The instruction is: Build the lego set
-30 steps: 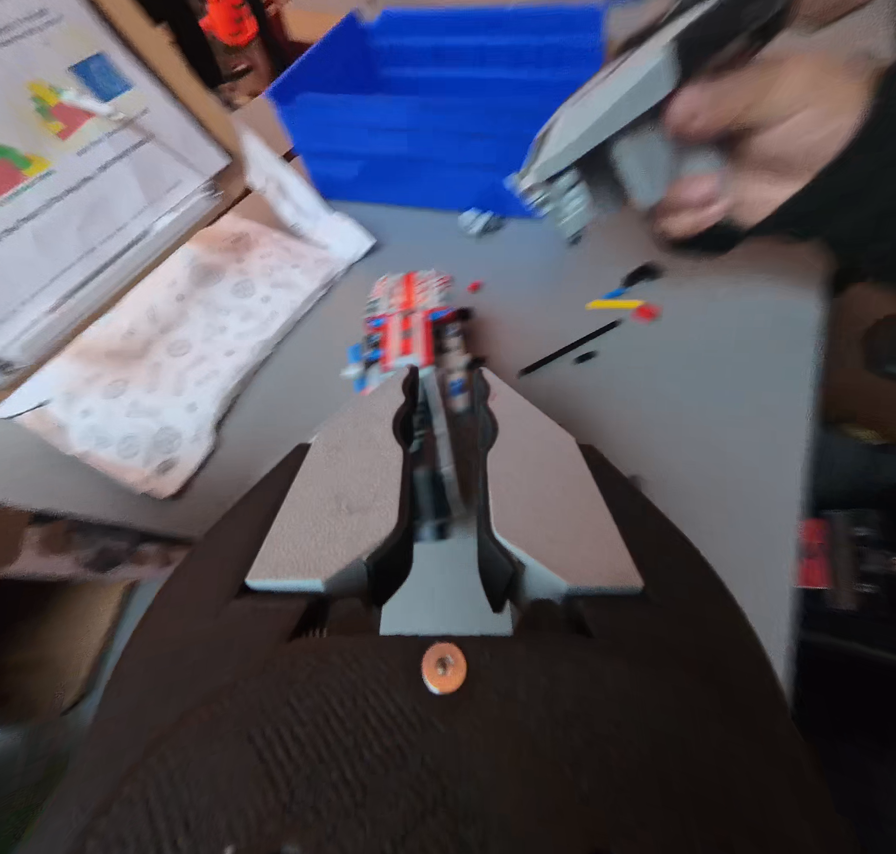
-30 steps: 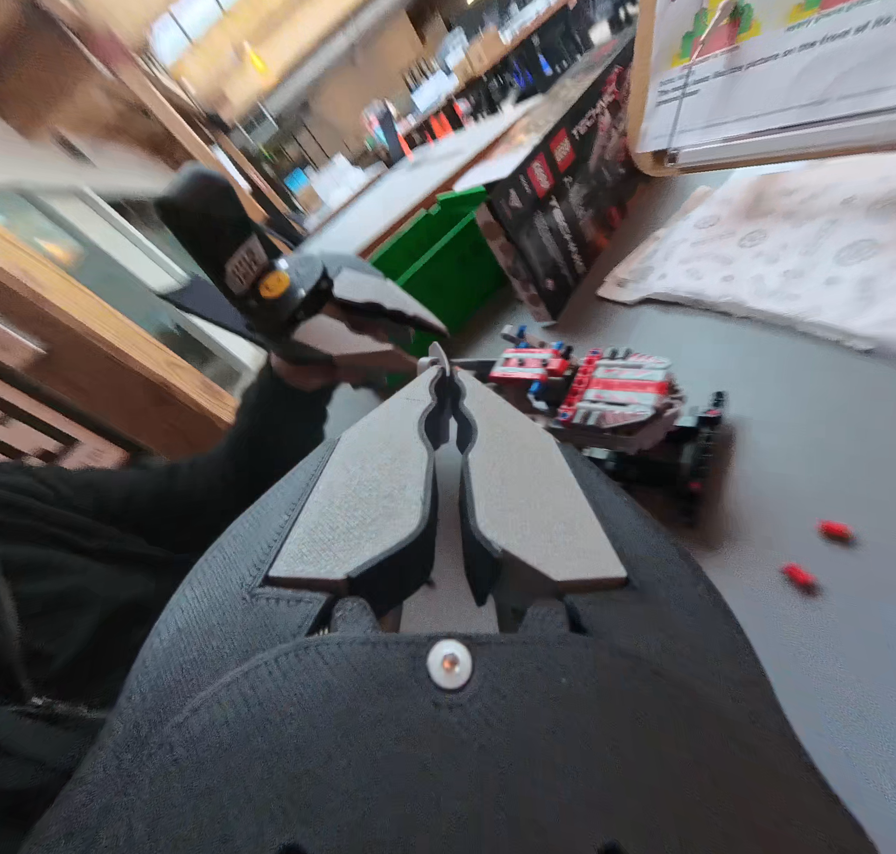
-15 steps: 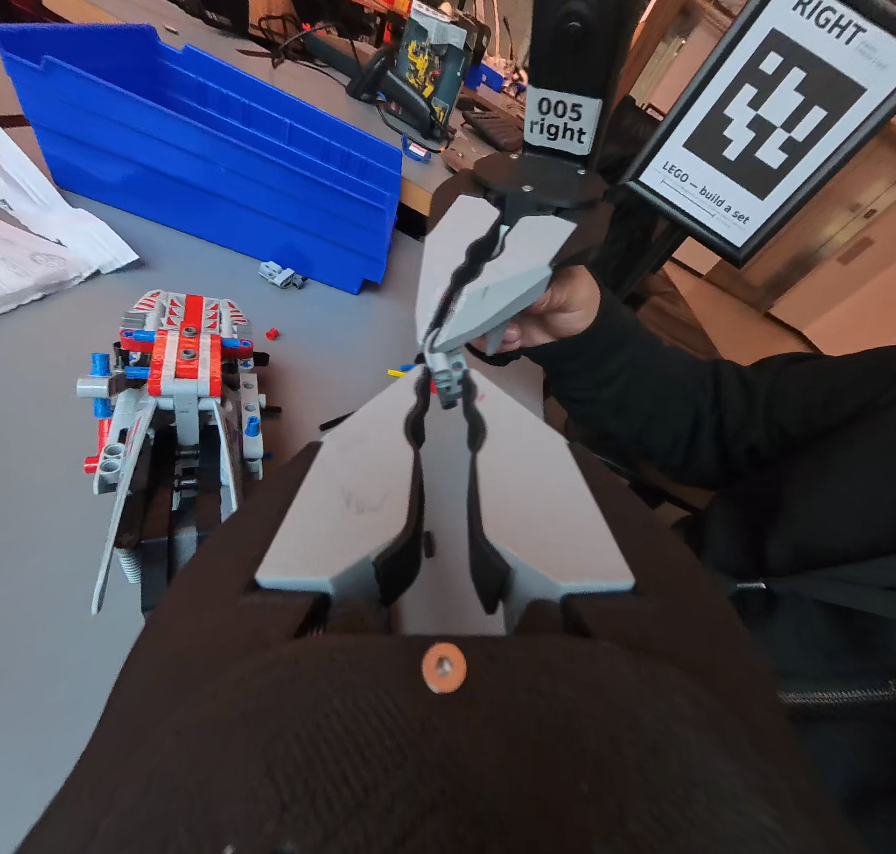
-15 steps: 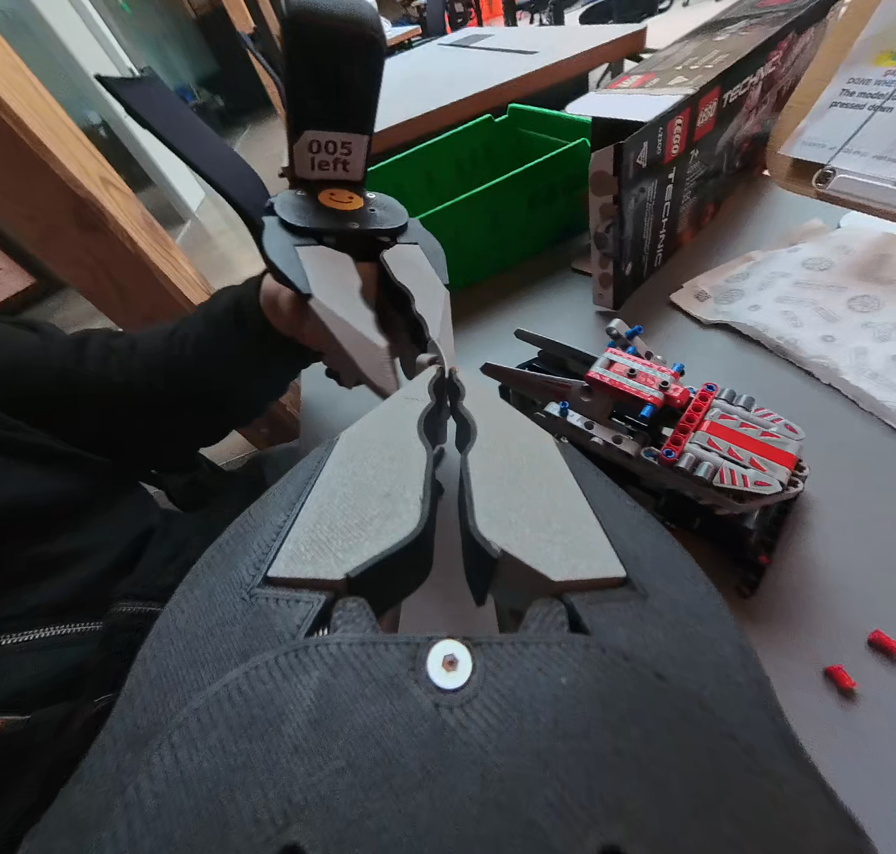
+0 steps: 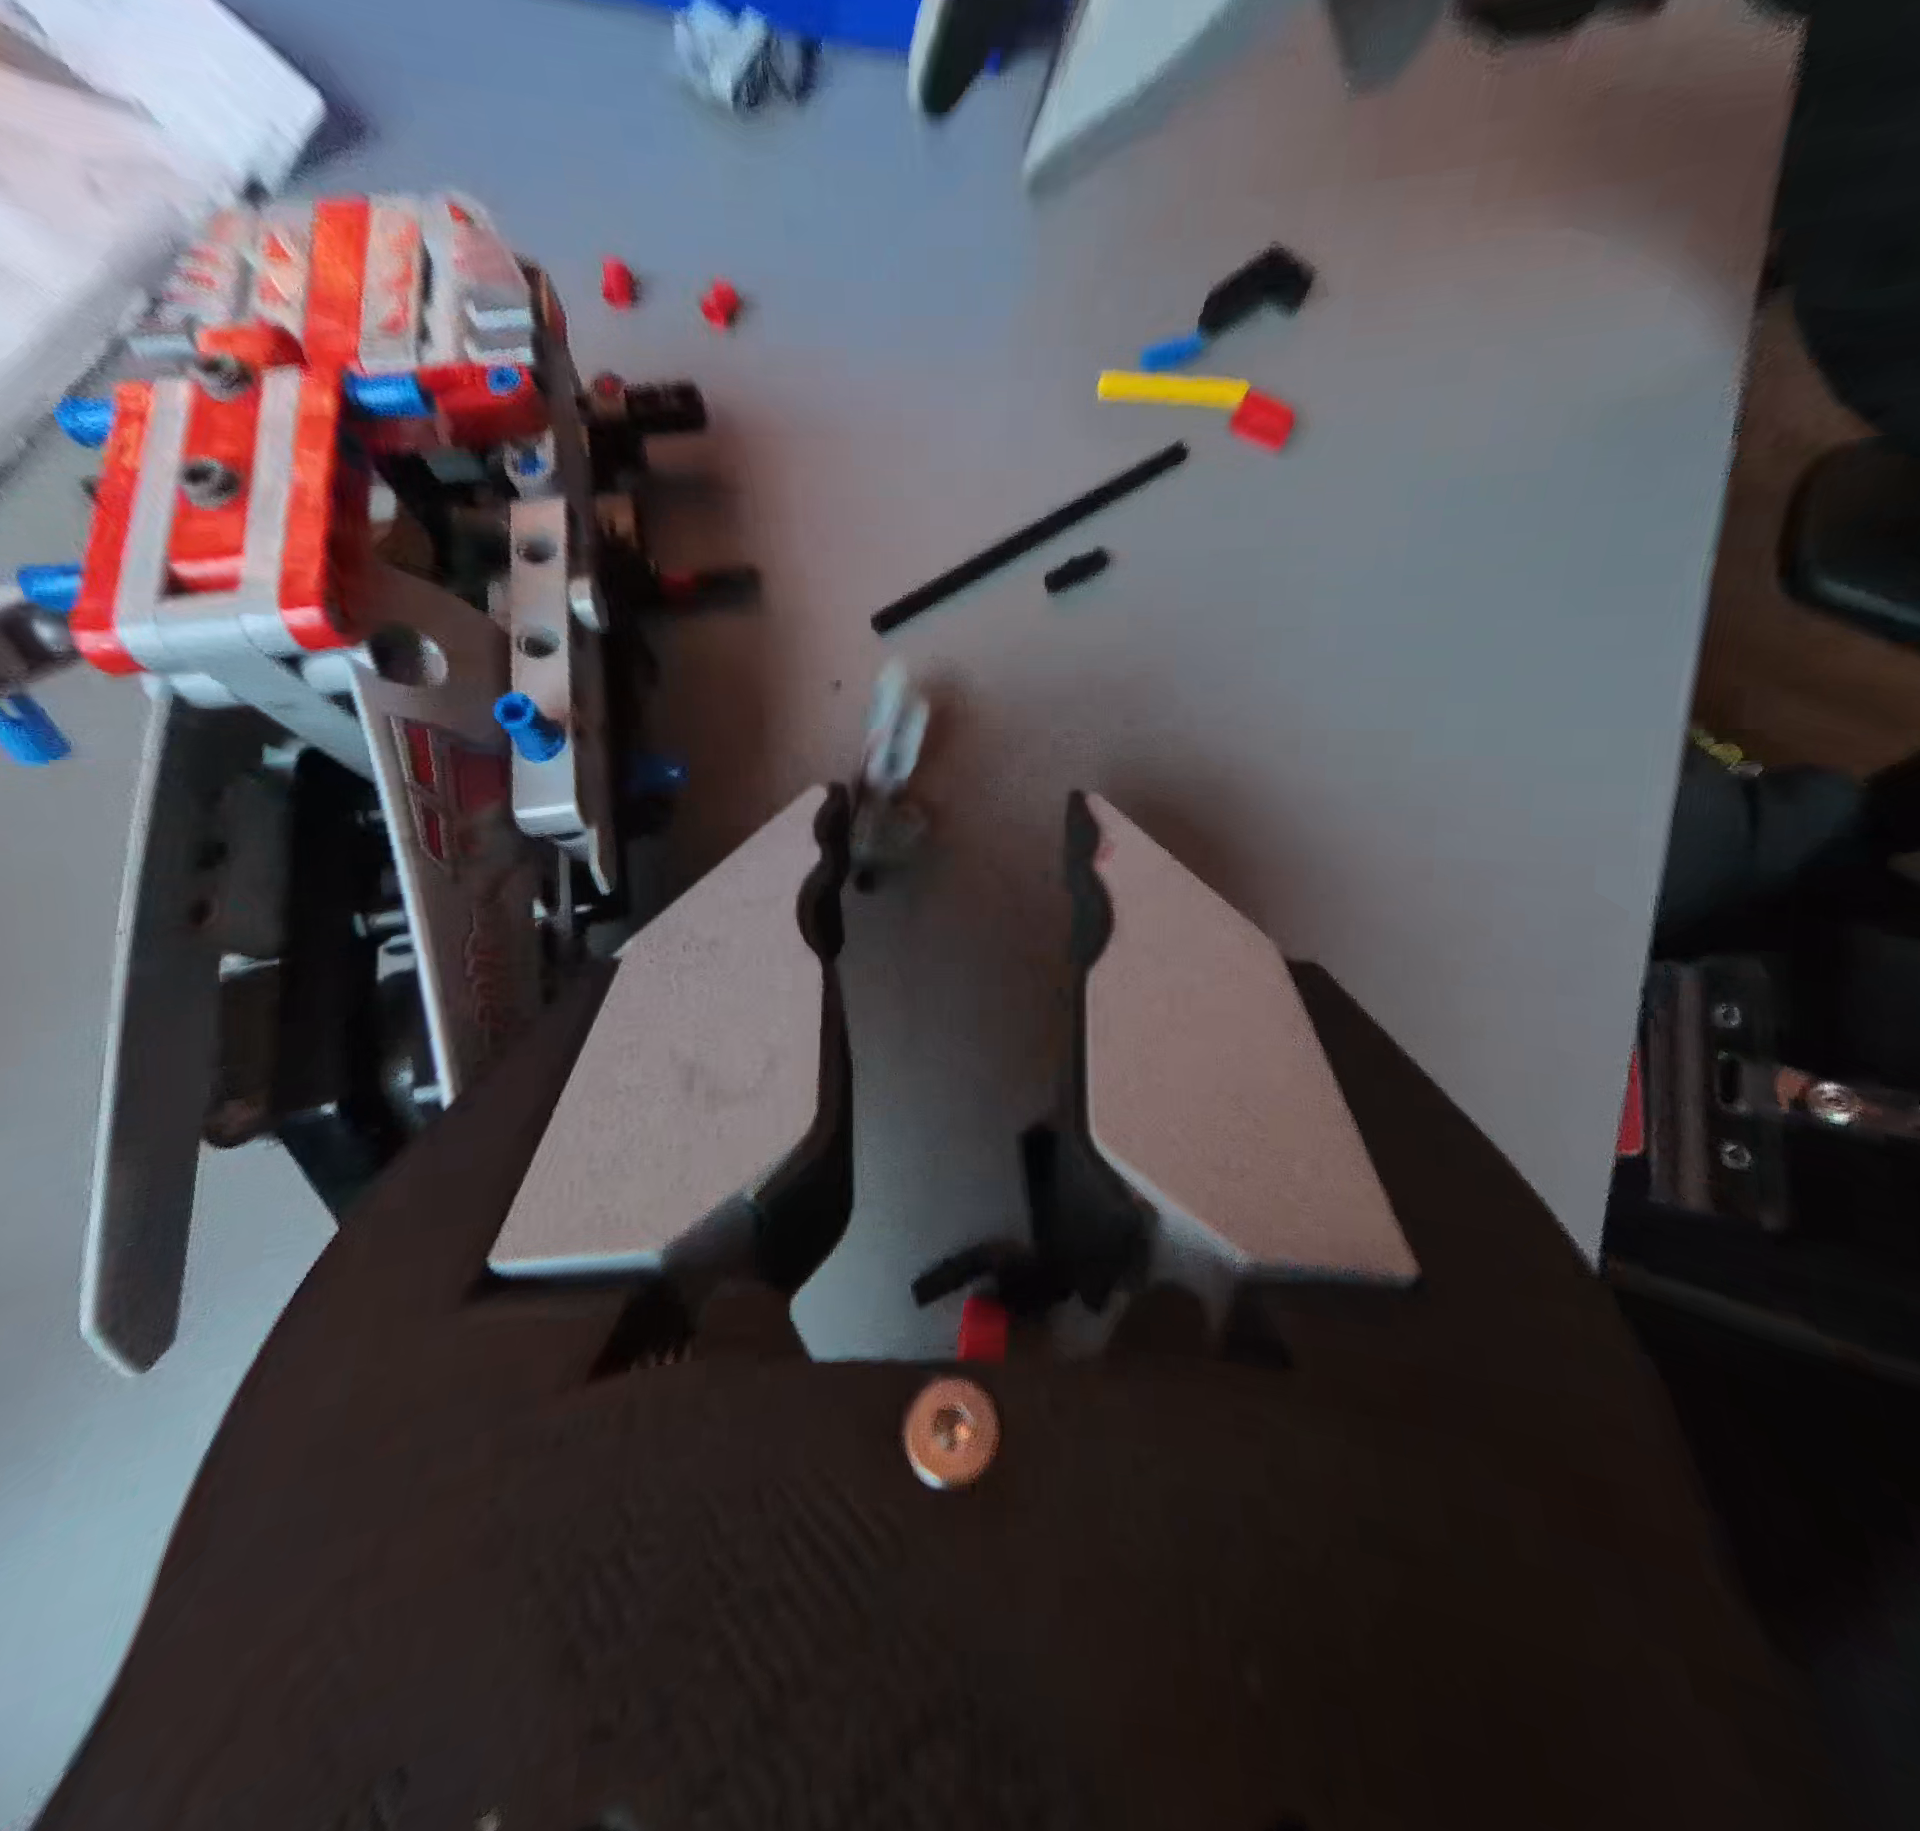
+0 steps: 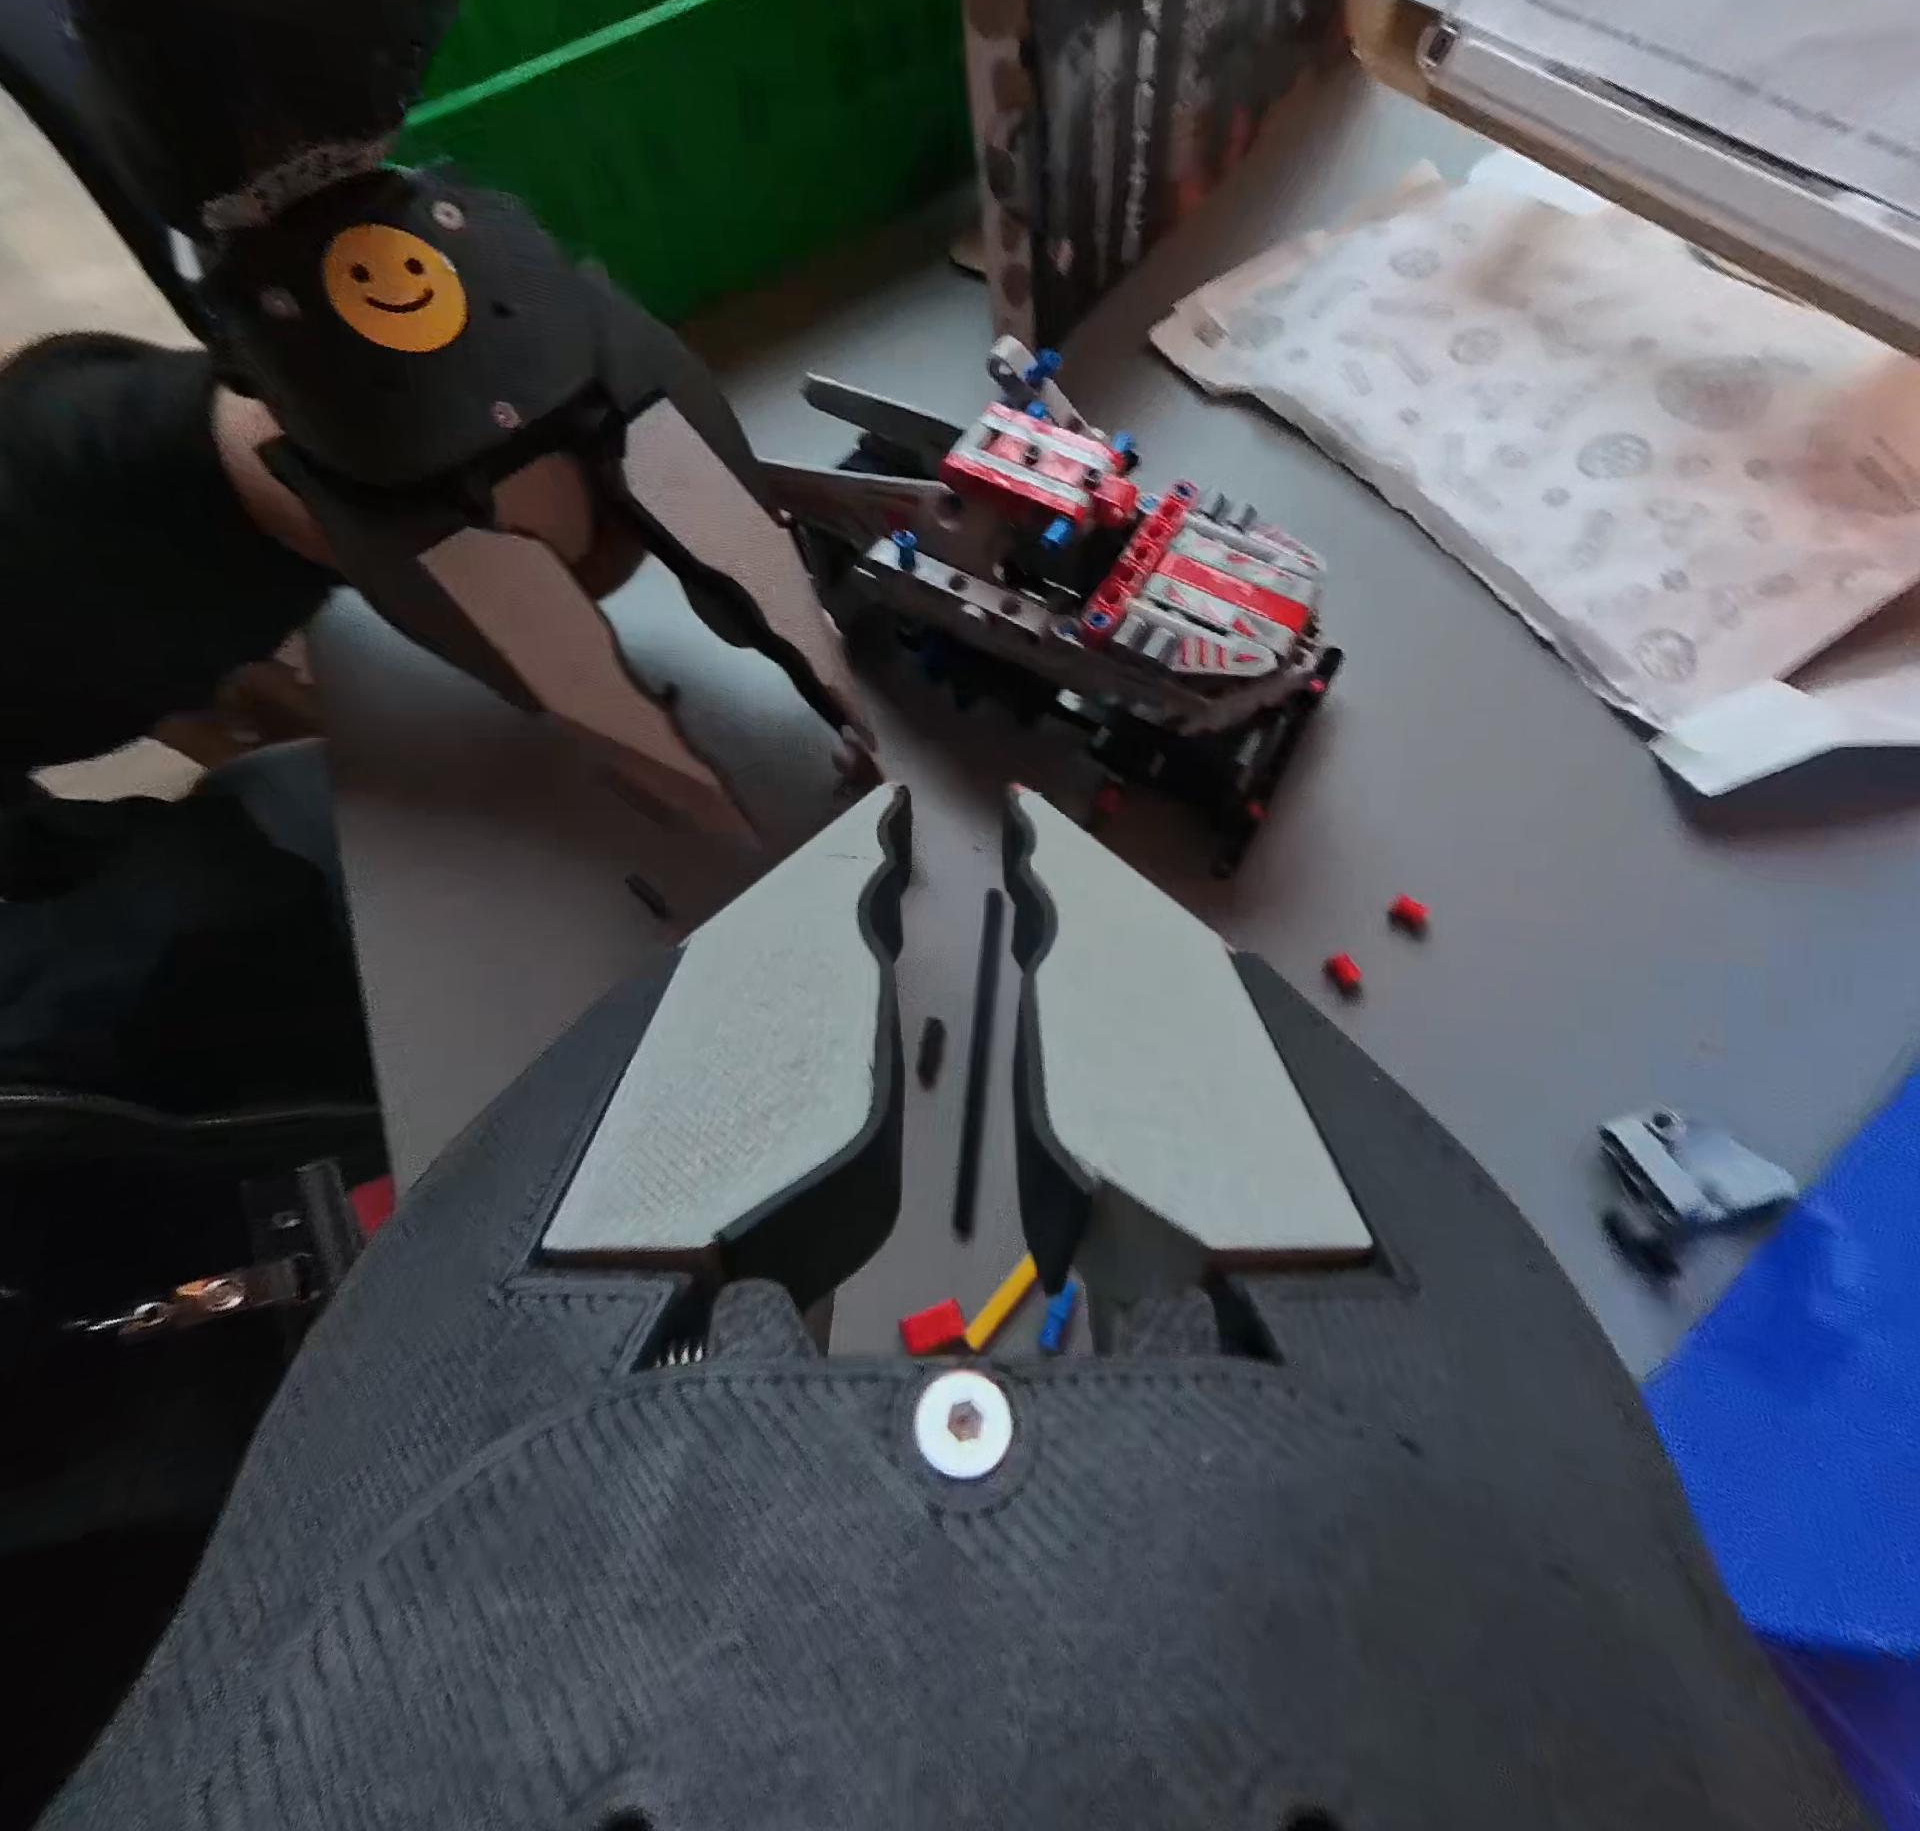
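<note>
Lego model point(image 5: 343, 555), 1, 2 red pins point(image 5: 618, 282), 2 open grippers point(image 5: 951, 815)

No legible text in either view. Left gripper point(image 6: 800, 794) carries an orange smiley-face sticker point(image 6: 394, 287) (a sign, no wording). Dark box point(image 6: 1122, 88) and clipboard sheets point(image 6: 1704, 46) bear print, blurred beyond reading.

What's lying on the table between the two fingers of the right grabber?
In the right wrist view, a long thin black rod lies on the table between the open right gripper's fingers, with a short black pin beside it.
</note>
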A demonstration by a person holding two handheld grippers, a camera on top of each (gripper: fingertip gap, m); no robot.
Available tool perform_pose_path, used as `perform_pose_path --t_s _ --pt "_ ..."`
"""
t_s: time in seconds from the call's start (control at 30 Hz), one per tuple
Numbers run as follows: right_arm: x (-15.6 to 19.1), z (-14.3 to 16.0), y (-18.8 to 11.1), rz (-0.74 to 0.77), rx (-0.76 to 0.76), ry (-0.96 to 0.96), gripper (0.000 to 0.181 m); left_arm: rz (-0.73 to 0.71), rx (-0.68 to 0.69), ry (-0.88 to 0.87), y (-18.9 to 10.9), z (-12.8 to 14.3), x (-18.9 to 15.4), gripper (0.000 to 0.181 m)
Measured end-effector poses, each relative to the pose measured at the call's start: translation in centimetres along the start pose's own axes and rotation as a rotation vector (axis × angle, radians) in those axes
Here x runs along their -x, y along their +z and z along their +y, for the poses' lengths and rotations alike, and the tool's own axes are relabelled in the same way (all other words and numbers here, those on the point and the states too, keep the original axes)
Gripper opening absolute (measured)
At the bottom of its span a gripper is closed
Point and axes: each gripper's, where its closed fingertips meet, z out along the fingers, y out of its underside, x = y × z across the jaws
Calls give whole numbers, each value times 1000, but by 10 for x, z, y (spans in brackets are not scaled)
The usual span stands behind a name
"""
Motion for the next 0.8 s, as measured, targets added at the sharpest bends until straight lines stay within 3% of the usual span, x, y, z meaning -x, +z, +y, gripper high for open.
perform_pose_path --t_s 0.07,0.13,0.23,0.3,0.4,0.5,0.57,0.67,0.8 --pt "-7 4 -2 28 9 4 14 -45 7 2 -5 1 9 41" --pt "-9 4 -2 27 -2 25 16 6 -16 -9 -18 -5 2 45" --pt "-13 4 0 52 -3 42 20 67 -3 32 -56 -9 -11 34" --pt "-9 3 4 38 -7 45 21 -3 -70 54 -83 -19 0 34" --pt "-2 4 18 6 8 57 22 -237 -167 -11 -107 -29 54 33" --pt "-2 8 36 14 62 64 23 -352 -140 -96 -104 -23 97 33" --pt "-7 6 47 13 77 95 21 -385 -57 -113 -94 -9 116 17" --pt "-17 -3 63 -5 70 137 18 -238 -47 -136 -76 -4 105 1" --pt "-28 -7 83 -16 126 139 0 -109 -100 -148 -68 -9 83 0"
